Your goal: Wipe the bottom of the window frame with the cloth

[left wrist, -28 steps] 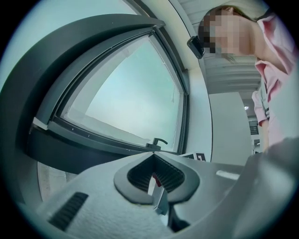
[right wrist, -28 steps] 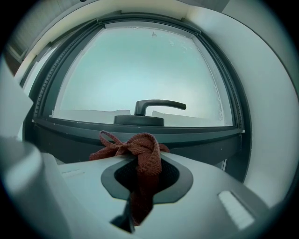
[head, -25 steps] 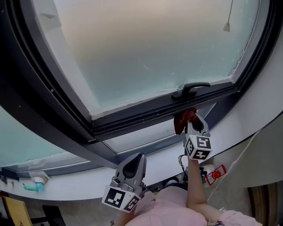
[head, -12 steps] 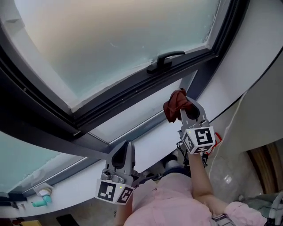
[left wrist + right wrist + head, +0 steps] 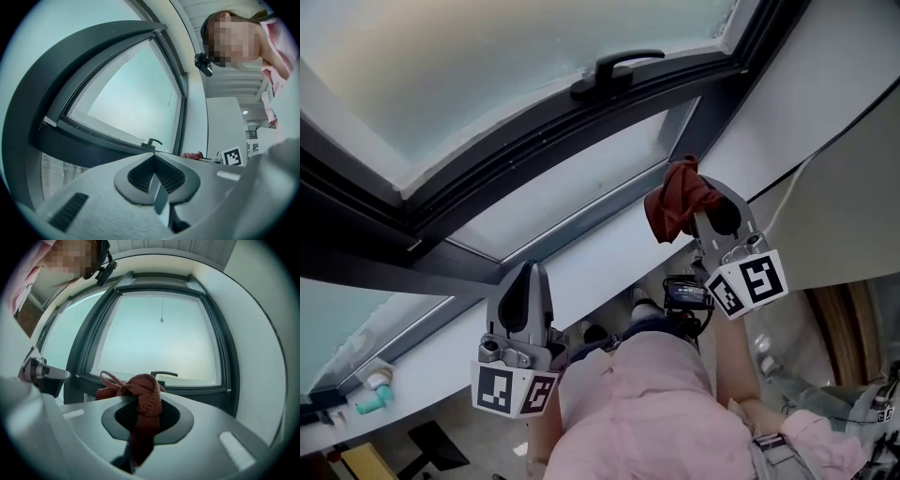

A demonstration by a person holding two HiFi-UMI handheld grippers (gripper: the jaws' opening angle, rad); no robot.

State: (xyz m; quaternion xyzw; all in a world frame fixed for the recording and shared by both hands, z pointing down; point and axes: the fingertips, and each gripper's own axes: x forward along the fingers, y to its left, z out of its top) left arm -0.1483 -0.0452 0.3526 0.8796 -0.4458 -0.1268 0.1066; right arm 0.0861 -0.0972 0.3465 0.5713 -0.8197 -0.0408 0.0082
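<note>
Red cloth (image 5: 675,208) lengthwise along right claw (image 5: 705,202)

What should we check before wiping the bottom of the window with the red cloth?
1. Cloth gripped by the right gripper: ok, jaws shut on it.
2. Cloth touching the window frame bottom: not ok, it is held short of it.
3. Left gripper out of the way: ok, shut, empty, down low.
4. Handle in the wiping path: not ok, it sticks out from the bottom rail.
5. Dust on the frame: cannot tell.
</note>
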